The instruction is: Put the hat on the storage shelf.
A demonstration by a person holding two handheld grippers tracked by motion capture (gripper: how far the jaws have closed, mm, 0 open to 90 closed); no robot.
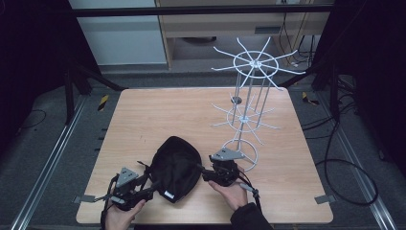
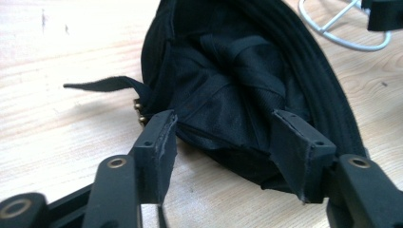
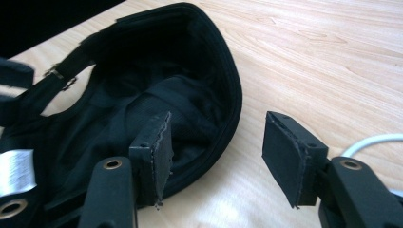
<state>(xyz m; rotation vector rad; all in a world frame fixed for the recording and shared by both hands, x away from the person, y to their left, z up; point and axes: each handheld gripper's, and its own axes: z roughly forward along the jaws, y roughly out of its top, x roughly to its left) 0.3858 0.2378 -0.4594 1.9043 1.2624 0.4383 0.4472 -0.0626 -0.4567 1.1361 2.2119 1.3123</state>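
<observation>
The white wire rack (image 1: pixel 249 103) stands on the table (image 1: pixel 158 110), and just left of its base ring the black cap (image 1: pixel 175 167) lies upside down, lining up. This looks like the pick-up step before hanging. The right gripper (image 1: pixel 207 170), rack-side of the cap, gapes astride the brim; the left gripper (image 1: pixel 149 186), on the far side, straddles the rear edge unclenched (neither pinches yet). Next, both should close on fabric. The strap buckle is hard to read.
</observation>
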